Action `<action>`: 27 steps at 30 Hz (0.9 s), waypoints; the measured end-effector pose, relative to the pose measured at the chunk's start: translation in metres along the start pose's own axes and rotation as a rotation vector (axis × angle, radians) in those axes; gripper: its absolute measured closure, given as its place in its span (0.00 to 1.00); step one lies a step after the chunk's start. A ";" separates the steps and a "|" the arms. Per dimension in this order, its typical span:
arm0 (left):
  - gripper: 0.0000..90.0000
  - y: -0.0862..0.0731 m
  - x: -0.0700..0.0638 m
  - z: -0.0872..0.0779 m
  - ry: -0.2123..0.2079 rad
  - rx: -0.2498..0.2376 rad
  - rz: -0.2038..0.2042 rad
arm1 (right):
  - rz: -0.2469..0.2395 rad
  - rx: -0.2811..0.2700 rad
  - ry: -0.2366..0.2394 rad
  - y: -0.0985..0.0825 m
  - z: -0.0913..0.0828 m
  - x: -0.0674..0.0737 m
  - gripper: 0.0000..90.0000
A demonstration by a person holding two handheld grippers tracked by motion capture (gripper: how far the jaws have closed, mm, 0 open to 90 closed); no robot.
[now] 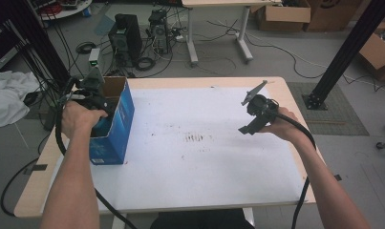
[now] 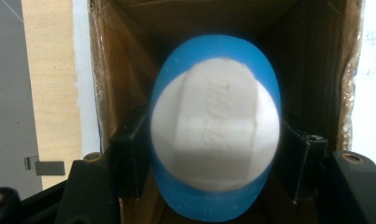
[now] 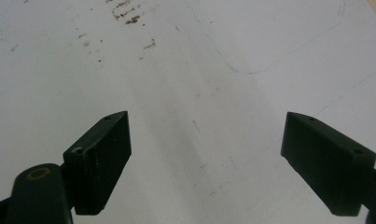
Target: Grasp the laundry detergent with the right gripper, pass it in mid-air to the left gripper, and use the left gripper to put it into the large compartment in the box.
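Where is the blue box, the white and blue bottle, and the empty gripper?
Blue box point(image 1: 114, 128), high view, on its blue side wall.
Bottle point(image 2: 215, 123), left gripper view, on its white cap.
Right gripper point(image 3: 206, 156), right gripper view, midway between its open jaws.

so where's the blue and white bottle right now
In the left gripper view the bottle sits clamped in the left gripper, inside the open cardboard box at the table's left edge.

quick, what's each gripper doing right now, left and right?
Left gripper: jaws closed on the blue and white bottle, inside the cardboard box.
Right gripper: jaws open, empty, over the white sheet.
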State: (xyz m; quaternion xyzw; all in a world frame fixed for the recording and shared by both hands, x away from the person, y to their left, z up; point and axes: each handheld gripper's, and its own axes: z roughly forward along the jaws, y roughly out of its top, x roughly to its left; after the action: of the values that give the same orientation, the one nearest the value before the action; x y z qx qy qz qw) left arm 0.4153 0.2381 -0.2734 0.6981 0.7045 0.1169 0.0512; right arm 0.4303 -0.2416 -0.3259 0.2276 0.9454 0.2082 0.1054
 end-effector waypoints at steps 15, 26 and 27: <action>0.42 0.000 -0.002 0.000 0.000 0.018 0.010 | -0.001 0.000 -0.005 0.001 -0.001 0.000 0.18; 0.42 0.000 -0.002 -0.001 -0.010 0.022 0.014 | -0.002 0.000 -0.007 0.001 -0.002 0.001 0.18; 0.42 0.000 -0.002 -0.001 -0.010 0.021 0.012 | -0.001 -0.001 -0.007 0.001 -0.002 0.001 0.18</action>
State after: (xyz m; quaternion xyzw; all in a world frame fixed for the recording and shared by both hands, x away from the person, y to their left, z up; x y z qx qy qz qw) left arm 0.4152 0.2359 -0.2727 0.7035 0.7012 0.1062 0.0465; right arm 0.4291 -0.2406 -0.3236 0.2277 0.9451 0.2077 0.1089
